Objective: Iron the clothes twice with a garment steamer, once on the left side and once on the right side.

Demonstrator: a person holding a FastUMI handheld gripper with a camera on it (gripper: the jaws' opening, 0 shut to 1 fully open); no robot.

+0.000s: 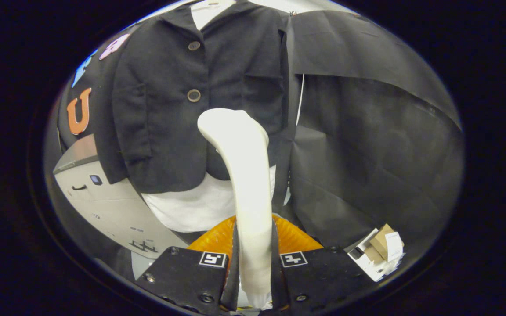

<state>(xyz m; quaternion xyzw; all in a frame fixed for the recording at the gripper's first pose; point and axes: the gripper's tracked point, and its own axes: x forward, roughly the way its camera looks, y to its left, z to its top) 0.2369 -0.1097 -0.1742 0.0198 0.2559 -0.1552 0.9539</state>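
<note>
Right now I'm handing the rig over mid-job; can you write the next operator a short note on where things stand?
Tool: shut on the steamer, both fingers clamped on its white handle, head pointing up toward the clothes.
Jacket: dark, buttoned, hanging straight ahead over a white shirt. The steamer head sits in front of the jacket's lower middle; contact cannot be judged.
Done: steamer picked up and brought to the jacket. Whether any pass is finished cannot be told.
Left: assume both passes, one down the left side, one down the right.

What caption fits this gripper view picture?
Gripper shut on white steamer, its head against the hanging dark jacket.
</note>
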